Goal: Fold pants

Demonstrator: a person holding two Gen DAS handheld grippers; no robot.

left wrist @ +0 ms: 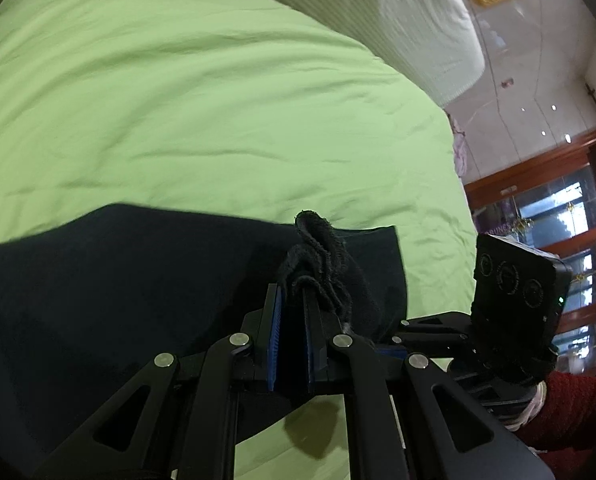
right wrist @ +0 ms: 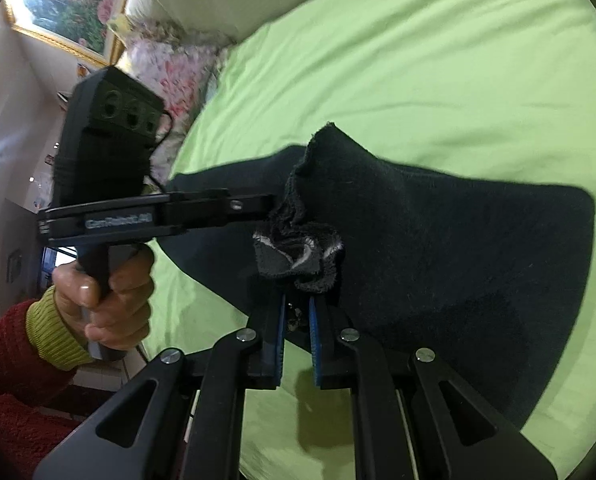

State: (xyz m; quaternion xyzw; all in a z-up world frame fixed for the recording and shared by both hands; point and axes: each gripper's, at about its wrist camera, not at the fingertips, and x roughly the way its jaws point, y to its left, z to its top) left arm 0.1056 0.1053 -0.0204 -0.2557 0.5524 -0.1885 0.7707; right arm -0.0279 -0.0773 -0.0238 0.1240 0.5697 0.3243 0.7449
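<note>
Blurred "GenRobot.AI" lettering on left tool (right wrist: pixel 275 204). Both tools, left and right tool (right wrist: pixel 298 312), pinch black pants (right wrist: pixel 438 240) over green bed (right wrist: pixel 418 60).

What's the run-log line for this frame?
step: fold pants | left tongs: shut on pants edge | right tongs: shut on pants edge | pants: dark, edge lifted, rest on green sheet | fold: not finished

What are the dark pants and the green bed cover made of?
The pants look like soft knit, maybe fleece or terry: matte near-black, with a fuzzy frayed edge where the right gripper pinches them. The bed cover looks like thin woven cotton: smooth, matte, finely creased.
</note>
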